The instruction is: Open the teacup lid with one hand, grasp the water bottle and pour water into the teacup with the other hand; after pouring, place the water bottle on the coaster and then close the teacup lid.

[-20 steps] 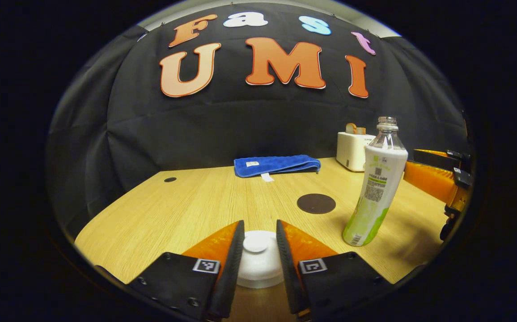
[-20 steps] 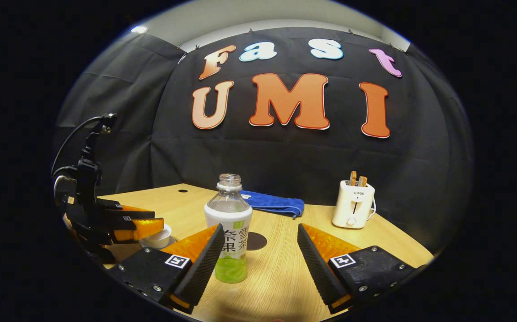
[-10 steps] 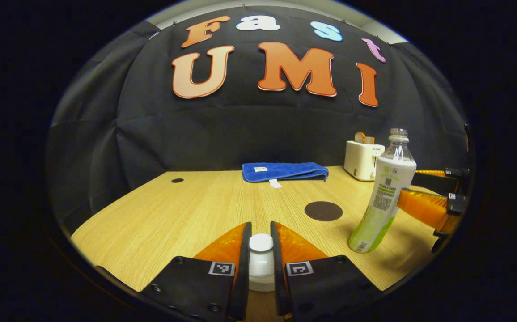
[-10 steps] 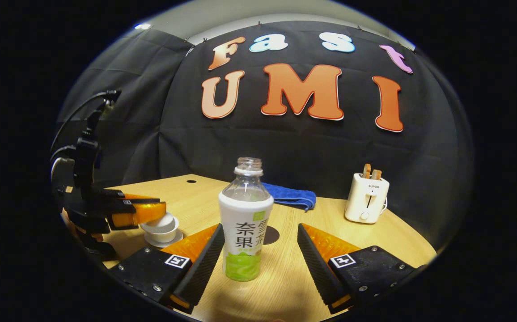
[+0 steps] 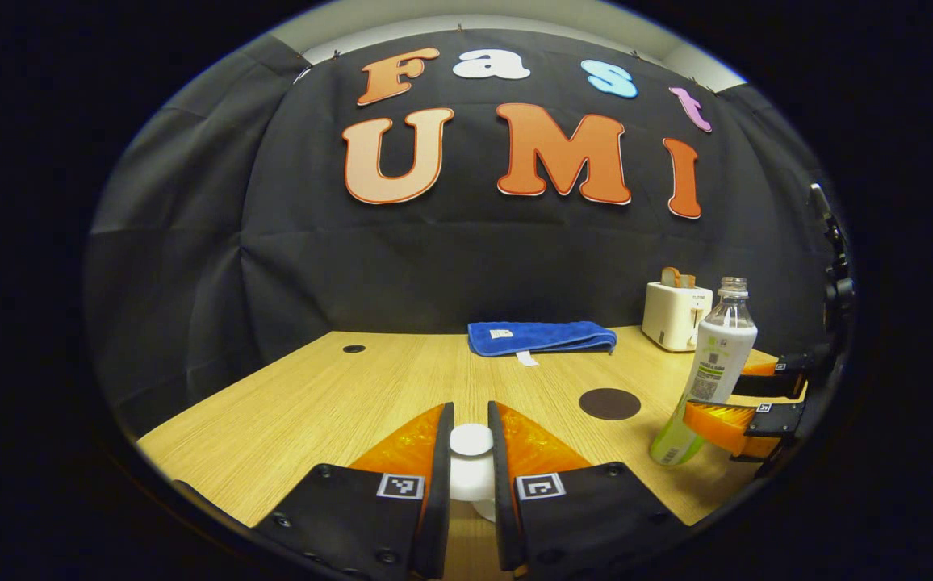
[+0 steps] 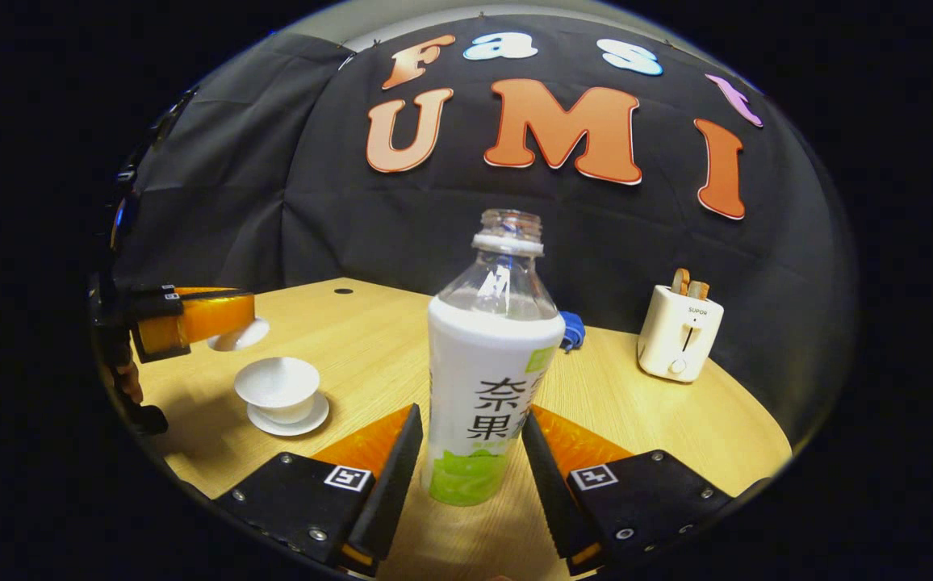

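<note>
My left gripper (image 5: 471,420) is shut on the knob of the white teacup lid (image 5: 471,442) and holds it above the table. In the right gripper view that left gripper (image 6: 240,319) keeps the lid (image 6: 238,335) up and to the left of the uncovered white teacup (image 6: 277,386), which sits on its saucer (image 6: 289,421). The uncapped water bottle (image 6: 491,379) stands upright between the fingers of my right gripper (image 6: 470,415), both pressing its sides. The right gripper (image 5: 717,393) also clasps the bottle (image 5: 715,363) in the left gripper view. The dark round coaster (image 5: 609,403) lies left of the bottle.
A folded blue towel (image 5: 541,337) lies at the back of the wooden table (image 5: 313,403). A white toaster (image 6: 679,332) with bread slices stands at the back right. A small dark hole (image 5: 353,349) marks the far left tabletop.
The left gripper has lifted the lid off the teacup and drawn it up and away. The right gripper moved forward around the bottle and its fingers closed in on it.
</note>
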Demonstrator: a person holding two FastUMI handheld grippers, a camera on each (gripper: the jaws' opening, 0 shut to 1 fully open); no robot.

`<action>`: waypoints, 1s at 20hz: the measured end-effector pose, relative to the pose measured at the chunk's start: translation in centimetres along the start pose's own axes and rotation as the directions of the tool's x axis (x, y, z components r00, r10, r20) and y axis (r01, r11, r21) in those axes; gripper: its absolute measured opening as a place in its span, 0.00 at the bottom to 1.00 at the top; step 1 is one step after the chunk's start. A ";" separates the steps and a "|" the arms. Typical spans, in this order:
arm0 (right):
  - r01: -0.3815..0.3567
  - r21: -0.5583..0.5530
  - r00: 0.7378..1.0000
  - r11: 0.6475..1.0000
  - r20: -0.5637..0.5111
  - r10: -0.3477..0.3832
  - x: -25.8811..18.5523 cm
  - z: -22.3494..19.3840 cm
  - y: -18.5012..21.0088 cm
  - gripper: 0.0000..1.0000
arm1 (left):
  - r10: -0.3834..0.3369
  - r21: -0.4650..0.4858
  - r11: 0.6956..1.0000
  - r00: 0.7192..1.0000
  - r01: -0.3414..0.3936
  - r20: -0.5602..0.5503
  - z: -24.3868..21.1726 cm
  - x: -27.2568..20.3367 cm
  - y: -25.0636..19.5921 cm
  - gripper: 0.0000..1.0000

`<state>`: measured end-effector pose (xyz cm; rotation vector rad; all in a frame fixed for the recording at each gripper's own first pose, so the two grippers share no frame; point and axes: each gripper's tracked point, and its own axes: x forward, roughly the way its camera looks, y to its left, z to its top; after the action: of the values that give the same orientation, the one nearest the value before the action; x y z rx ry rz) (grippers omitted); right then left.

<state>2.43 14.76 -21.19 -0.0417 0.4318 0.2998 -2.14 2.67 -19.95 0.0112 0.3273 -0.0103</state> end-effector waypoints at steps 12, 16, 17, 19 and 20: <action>0.061 -0.204 0.998 0.977 0.030 -0.056 0.1 2.5 -1.0 0.63 | 0.032 -0.024 0.999 0.999 -0.032 0.003 -0.8 -0.8 2.8 0.27; 0.181 -0.480 0.983 0.858 0.070 -0.168 0.4 3.6 -2.5 0.63 | 0.055 -0.024 0.998 0.998 -0.055 -0.007 -1.2 -0.9 4.2 0.28; 0.190 -0.533 0.981 0.824 0.081 -0.174 0.5 3.8 -2.4 0.63 | 0.060 -0.023 0.998 0.998 -0.060 -0.012 -1.3 -0.9 4.6 0.27; 0.184 -0.598 0.983 0.780 0.093 -0.160 0.9 4.1 -1.8 0.62 | 0.068 -0.018 0.998 0.998 -0.068 -0.014 -1.1 -1.1 5.1 0.27; 0.177 -0.622 0.984 0.763 0.093 -0.153 1.0 4.3 -1.8 0.62 | 0.073 -0.013 0.997 0.997 -0.073 -0.011 -1.2 -1.1 5.4 0.27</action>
<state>5.52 13.79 -17.77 -0.7340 0.2711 0.2580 -3.44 8.06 -20.66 0.0097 0.3373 0.0642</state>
